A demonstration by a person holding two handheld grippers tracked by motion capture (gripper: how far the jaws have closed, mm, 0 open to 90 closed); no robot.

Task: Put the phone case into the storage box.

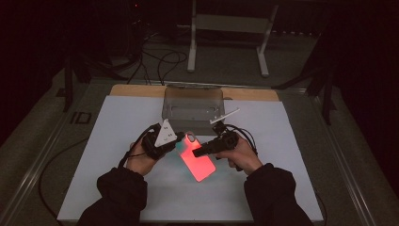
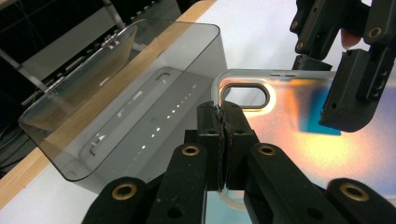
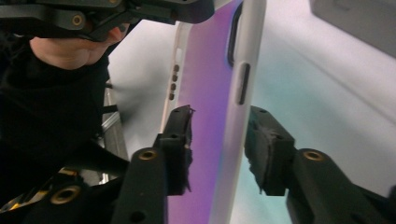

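Pinching the phone case [image 2: 289, 135] rim, left tongs [image 2: 223, 140] are clamped tight; right tongs [image 3: 218, 140] straddle its sides, pads not quite touching. Square them up first, I reckon.

right tongs [image 3: 219, 140] straddle the upright phone case [image 3: 210, 93], one pad apart.

sleeves [image 1: 121, 188]: black | tongs [image 2: 223, 140]: black, brass-ringed screw holes | top plate [image 1: 165, 133]: grey, three-cornered
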